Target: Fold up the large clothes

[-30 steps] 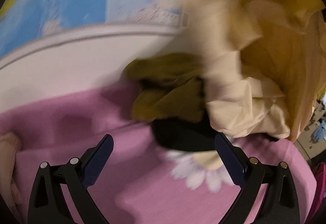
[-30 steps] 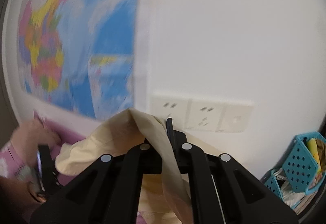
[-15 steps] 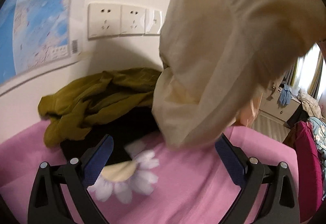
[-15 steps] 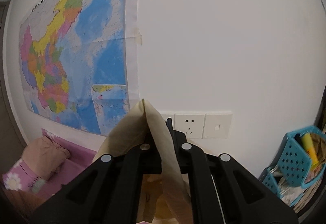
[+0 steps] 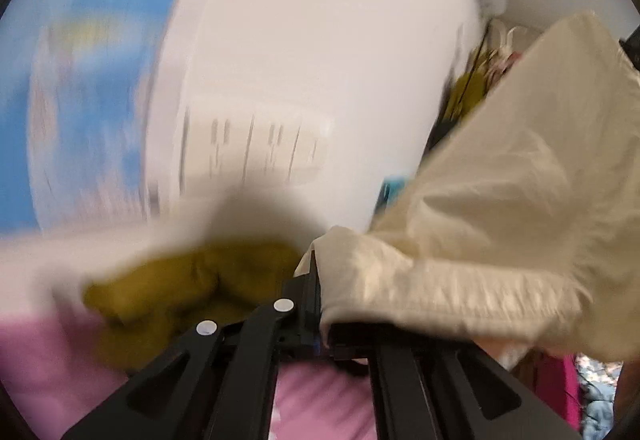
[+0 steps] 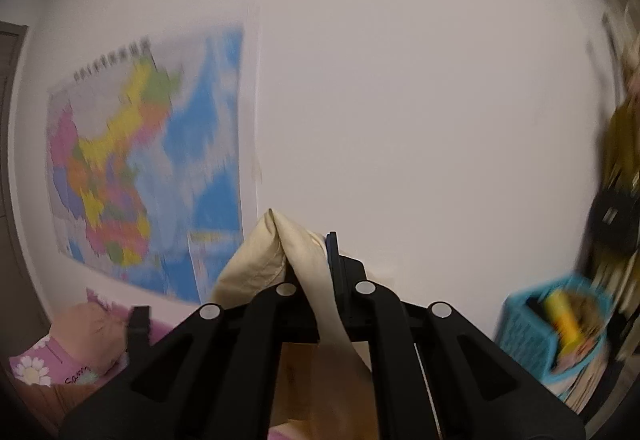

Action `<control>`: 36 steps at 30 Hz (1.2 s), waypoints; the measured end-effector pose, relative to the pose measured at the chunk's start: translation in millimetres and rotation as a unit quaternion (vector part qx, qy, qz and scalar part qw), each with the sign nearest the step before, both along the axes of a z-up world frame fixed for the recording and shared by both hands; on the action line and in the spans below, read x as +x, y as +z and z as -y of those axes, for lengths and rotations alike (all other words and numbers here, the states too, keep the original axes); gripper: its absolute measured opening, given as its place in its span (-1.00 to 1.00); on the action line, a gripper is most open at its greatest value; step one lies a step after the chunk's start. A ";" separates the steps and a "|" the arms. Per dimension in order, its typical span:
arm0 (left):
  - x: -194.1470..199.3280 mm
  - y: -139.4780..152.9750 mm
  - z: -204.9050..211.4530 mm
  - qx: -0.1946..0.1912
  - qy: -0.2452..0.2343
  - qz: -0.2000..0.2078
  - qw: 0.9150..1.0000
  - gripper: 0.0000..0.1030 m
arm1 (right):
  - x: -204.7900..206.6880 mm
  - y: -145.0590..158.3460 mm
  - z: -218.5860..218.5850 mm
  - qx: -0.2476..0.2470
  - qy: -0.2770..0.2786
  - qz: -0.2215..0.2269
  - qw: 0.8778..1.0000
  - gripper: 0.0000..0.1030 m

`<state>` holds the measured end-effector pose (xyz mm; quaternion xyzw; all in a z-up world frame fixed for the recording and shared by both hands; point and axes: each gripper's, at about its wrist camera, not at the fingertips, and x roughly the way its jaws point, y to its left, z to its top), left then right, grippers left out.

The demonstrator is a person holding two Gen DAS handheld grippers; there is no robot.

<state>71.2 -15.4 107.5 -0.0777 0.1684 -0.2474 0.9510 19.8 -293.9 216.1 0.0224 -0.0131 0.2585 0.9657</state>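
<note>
A cream garment (image 5: 500, 199) hangs in the air, stretched to the right in the left wrist view. My left gripper (image 5: 316, 280) is shut on an edge of it. My right gripper (image 6: 308, 252) is shut on another part of the cream garment (image 6: 280, 244), which sticks up as a fold between the fingers. An olive-yellow garment (image 5: 192, 280) lies on the pink bedspread (image 5: 40, 352) below the left gripper, blurred.
A white wall with a row of wall sockets (image 5: 256, 147) and a coloured map (image 6: 140, 175) is close ahead. A blue basket (image 6: 548, 324) stands at the right. A pink pillow (image 6: 88, 328) lies at the lower left.
My left gripper was open above the bed and is now shut on the cream garment. Both grippers have risen and the views have swung; the right stays shut on the cloth.
</note>
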 end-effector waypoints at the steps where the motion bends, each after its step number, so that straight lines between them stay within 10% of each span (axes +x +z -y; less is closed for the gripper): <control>1: -9.6 15.9 -5.3 -0.011 0.001 0.013 1.000 -0.99 | -21.6 11.2 10.0 0.004 -0.002 0.024 1.000 -0.96; 8: -119.0 131.5 -55.3 -0.032 0.057 0.145 0.987 -0.98 | -118.2 35.7 48.5 0.019 0.013 0.079 0.997 -0.96; 14: -228.9 162.1 -82.1 0.015 0.128 0.227 0.965 -1.00 | -158.9 20.6 35.0 0.027 0.094 0.069 0.993 -0.96; 23: -274.0 32.4 -71.1 0.118 0.062 0.095 0.986 -0.50 | -138.1 -11.3 -72.0 -0.028 0.177 -0.020 0.984 -0.96; 26: -289.5 9.3 -89.0 0.071 0.024 0.069 0.995 -0.10 | -124.9 -15.4 -100.2 -0.036 0.173 -0.039 0.983 -0.96; 32: -352.8 -19.4 -72.7 0.085 -0.049 0.117 0.988 0.56 | -103.4 -19.0 -130.9 -0.030 0.175 -0.067 0.982 -0.96; 36: -329.7 -55.8 -44.2 0.146 -0.004 0.080 0.986 0.78 | -100.6 -26.6 -139.0 -0.028 0.182 -0.077 0.980 -0.96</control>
